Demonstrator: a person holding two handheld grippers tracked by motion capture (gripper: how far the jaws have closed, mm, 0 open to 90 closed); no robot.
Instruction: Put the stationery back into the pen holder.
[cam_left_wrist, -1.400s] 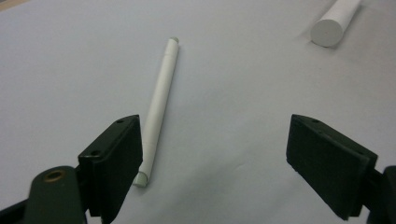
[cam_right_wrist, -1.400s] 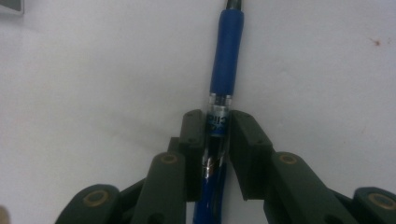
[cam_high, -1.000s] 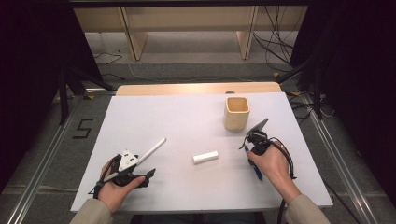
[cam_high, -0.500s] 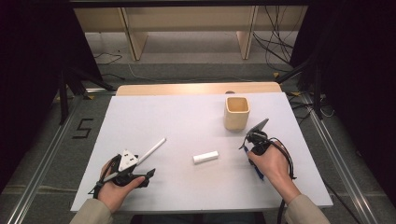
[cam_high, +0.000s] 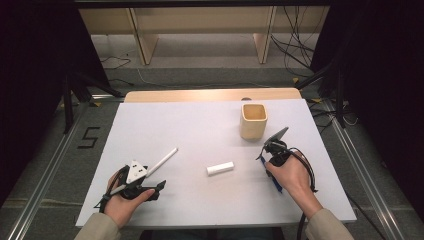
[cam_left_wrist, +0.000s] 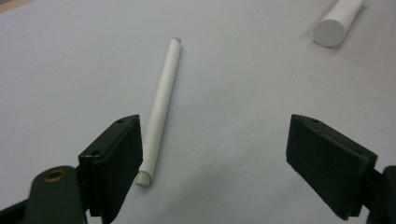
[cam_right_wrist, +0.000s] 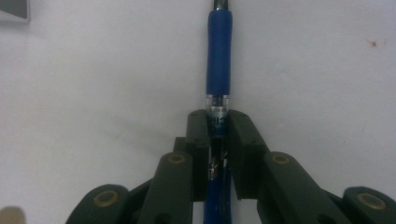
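Two claws: right claw (cam_right_wrist: 217, 128) pinching blue pen (cam_right_wrist: 218, 51) (tip cut off), left claw (cam_left_wrist: 233, 154) spread beside white pen (cam_left_wrist: 161, 105).

We saw the right gripper (cam_high: 270, 159) clamped on a blue pen (cam_high: 271, 179) near the wooden cup (cam_high: 253, 120). The left gripper (cam_high: 150, 187) rested just beside a white pen (cam_high: 161, 162), and a white cylinder (cam_high: 220, 168) lay between the hands on the white table (cam_high: 190, 125).
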